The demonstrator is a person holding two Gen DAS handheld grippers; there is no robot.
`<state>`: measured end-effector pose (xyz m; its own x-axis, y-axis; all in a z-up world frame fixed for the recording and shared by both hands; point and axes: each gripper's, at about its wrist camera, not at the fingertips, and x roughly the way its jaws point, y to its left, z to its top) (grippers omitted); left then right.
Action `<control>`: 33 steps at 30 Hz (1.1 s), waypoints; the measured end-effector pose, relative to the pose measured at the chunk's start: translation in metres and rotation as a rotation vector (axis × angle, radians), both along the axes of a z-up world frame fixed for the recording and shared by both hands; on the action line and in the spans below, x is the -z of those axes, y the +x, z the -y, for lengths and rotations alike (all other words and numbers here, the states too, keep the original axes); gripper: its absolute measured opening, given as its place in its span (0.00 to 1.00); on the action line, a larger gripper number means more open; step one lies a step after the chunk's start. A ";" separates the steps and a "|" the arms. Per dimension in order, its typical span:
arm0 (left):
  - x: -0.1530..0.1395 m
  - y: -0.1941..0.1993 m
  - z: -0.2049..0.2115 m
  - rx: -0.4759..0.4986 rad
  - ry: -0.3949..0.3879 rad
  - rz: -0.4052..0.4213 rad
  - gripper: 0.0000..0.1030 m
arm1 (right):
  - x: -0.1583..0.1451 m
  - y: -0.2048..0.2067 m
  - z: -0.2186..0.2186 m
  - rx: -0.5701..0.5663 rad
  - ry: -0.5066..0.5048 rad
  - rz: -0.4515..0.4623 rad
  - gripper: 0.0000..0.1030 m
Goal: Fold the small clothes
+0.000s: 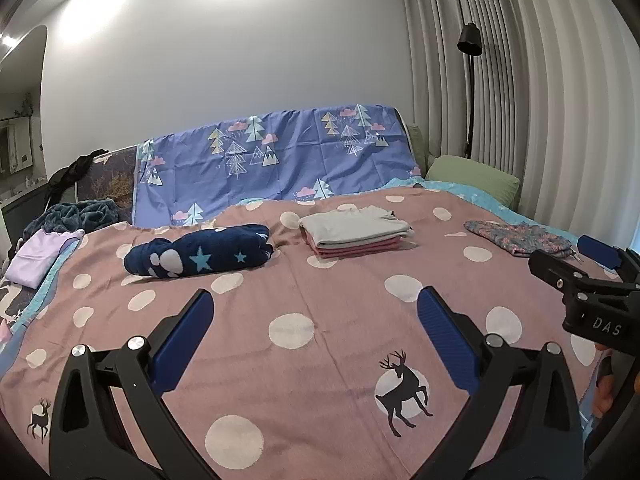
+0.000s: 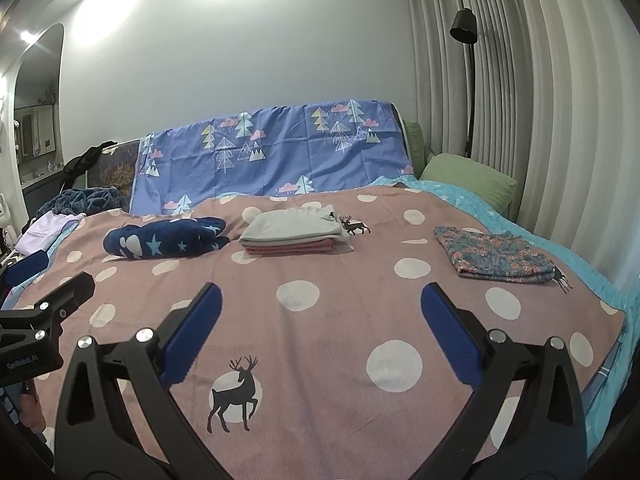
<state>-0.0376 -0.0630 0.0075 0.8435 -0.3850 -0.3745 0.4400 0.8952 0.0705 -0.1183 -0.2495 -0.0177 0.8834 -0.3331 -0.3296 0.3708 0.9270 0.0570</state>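
We hold the left gripper (image 1: 314,338) and the right gripper (image 2: 320,334) side by side above the near part of the bed (image 2: 344,304), both with jaws spread wide and gripping nothing. Under them the spread (image 1: 280,380) is bare: pink, with white dots and deer prints.

Task items lie farther back on the bed:
- A navy star garment (image 1: 200,252), loosely bundled, at the left.
- A folded stack (image 1: 354,230), grey on top and pink beneath, at centre, just right of the navy garment and apart from it.
- A floral garment (image 2: 496,258), folded flat, near the right edge, well apart from the stack.

Nothing stands between our jaws and these items.

Surroundings:
- A blue tree-print sheet (image 1: 276,160) is draped over the headboard behind the items.
- A green pillow (image 1: 474,178) lies at the far right corner.
- A black floor lamp (image 2: 466,64) stands against the curtains (image 2: 540,100).
- A lilac cloth (image 1: 34,258) and a dark teal blanket (image 1: 78,216) sit at the far left edge.
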 end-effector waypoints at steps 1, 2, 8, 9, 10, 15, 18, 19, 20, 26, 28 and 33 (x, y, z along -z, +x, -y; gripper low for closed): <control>0.000 0.000 0.000 0.002 0.002 -0.001 0.99 | 0.001 0.000 0.000 0.001 0.000 -0.001 0.98; 0.001 0.000 0.001 0.004 0.003 -0.001 0.99 | 0.002 0.001 -0.001 0.001 0.000 -0.004 0.98; 0.002 0.001 0.004 0.009 0.011 -0.008 0.99 | 0.003 0.001 0.000 0.001 0.000 -0.004 0.98; 0.002 0.001 0.005 0.010 0.012 -0.008 0.99 | 0.003 0.002 0.000 0.004 -0.002 -0.004 0.98; 0.002 0.001 0.005 0.009 0.011 -0.009 0.99 | 0.003 0.002 0.000 0.005 -0.002 -0.005 0.98; 0.003 0.002 0.006 0.010 0.005 -0.009 0.99 | 0.002 0.004 0.002 0.011 0.005 -0.003 0.98; 0.003 0.002 0.007 0.010 0.006 -0.009 0.99 | 0.000 0.003 0.002 0.010 0.003 0.001 0.98; 0.003 0.002 0.007 0.011 0.006 -0.009 0.99 | 0.000 0.003 0.002 0.009 0.003 0.001 0.98; 0.003 0.002 0.007 0.013 0.007 -0.007 0.99 | 0.001 0.003 0.002 0.009 0.004 0.000 0.98; 0.000 0.002 0.009 0.012 0.009 0.000 0.99 | 0.000 0.003 0.001 0.008 0.004 -0.002 0.98; 0.000 0.002 0.009 0.014 0.006 0.000 0.99 | -0.001 0.003 0.002 0.009 0.004 0.000 0.98; 0.001 0.001 0.010 0.020 0.010 -0.005 0.99 | 0.000 0.005 0.003 0.010 0.006 -0.007 0.98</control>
